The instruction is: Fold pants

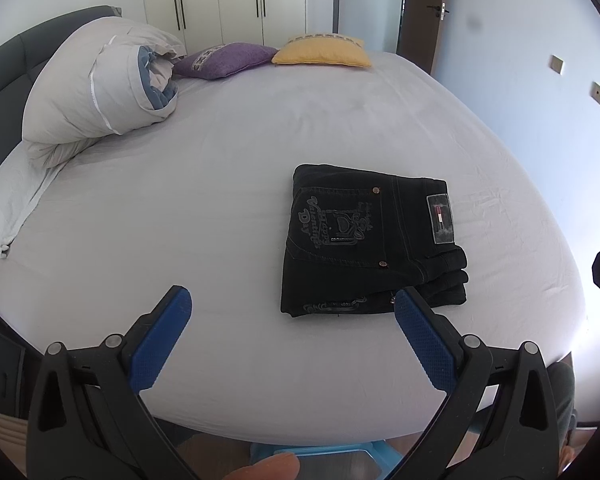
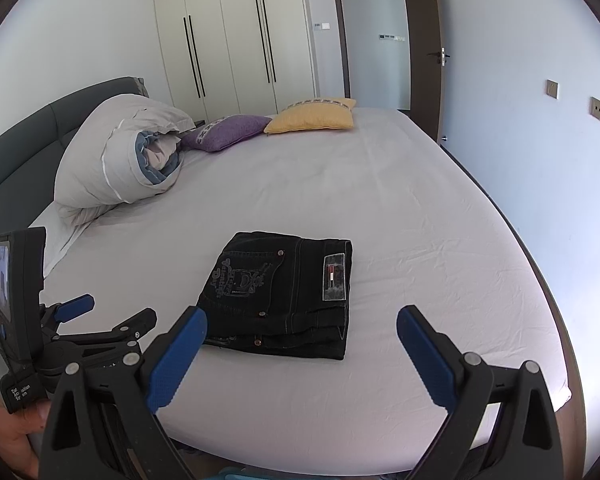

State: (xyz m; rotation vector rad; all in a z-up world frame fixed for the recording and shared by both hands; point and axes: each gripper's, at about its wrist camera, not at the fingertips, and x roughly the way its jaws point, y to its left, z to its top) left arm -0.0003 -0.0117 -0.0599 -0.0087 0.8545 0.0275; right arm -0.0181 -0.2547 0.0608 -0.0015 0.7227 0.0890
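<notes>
Black jeans (image 1: 360, 248) lie folded into a compact rectangle on the white bed sheet, back pocket with grey embroidery and a waist label facing up. They also show in the right wrist view (image 2: 284, 296). My left gripper (image 1: 294, 304) is open and empty, held above the bed's near edge, just short of the jeans' near side. My right gripper (image 2: 302, 326) is open and empty, its blue pads either side of the jeans' near edge, above the sheet. The left gripper also shows at the left of the right wrist view (image 2: 112, 312).
A rolled grey duvet (image 1: 100, 84) lies at the far left by the dark headboard (image 1: 4, 64). A purple cushion (image 1: 228, 58) and a yellow cushion (image 1: 324, 52) lie at the far edge. A white pillowcase (image 1: 12, 196) lies left. The wall is on the right.
</notes>
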